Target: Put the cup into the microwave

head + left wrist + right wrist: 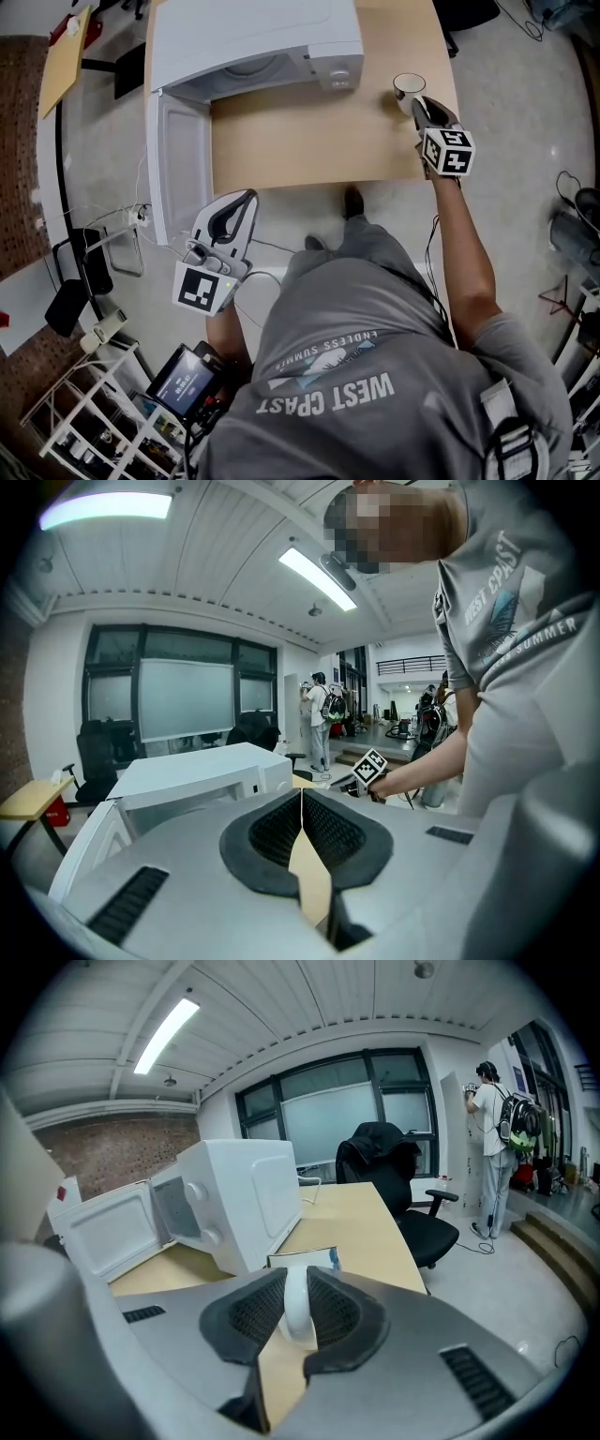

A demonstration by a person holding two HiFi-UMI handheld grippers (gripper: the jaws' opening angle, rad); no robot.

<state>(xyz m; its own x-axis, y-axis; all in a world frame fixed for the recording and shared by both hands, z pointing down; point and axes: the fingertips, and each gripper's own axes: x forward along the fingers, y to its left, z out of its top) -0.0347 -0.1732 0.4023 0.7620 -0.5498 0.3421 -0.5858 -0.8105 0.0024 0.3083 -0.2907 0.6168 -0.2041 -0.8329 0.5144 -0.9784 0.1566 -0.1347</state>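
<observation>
Reaching forward, right claw [418,104] clenched on cup [408,86] handle, left claw [247,196] closed, empty.

The microwave [253,42] and its open door [178,169] are white, standing on a pale tan wooden table [309,131] above a light grey floor [525,103]. The cup [409,87] is white with a dark inside, and the left claw [247,195] and right claw [419,108] are both pale grey with black ribbed pads [260,1316], each carrying a cube [448,150] patterned in black and white squares. The person's shirt [375,337] is grey with white lettering, the chair [384,1162] is black, and the far wall [103,1162] is speckled reddish-brown brick.
</observation>
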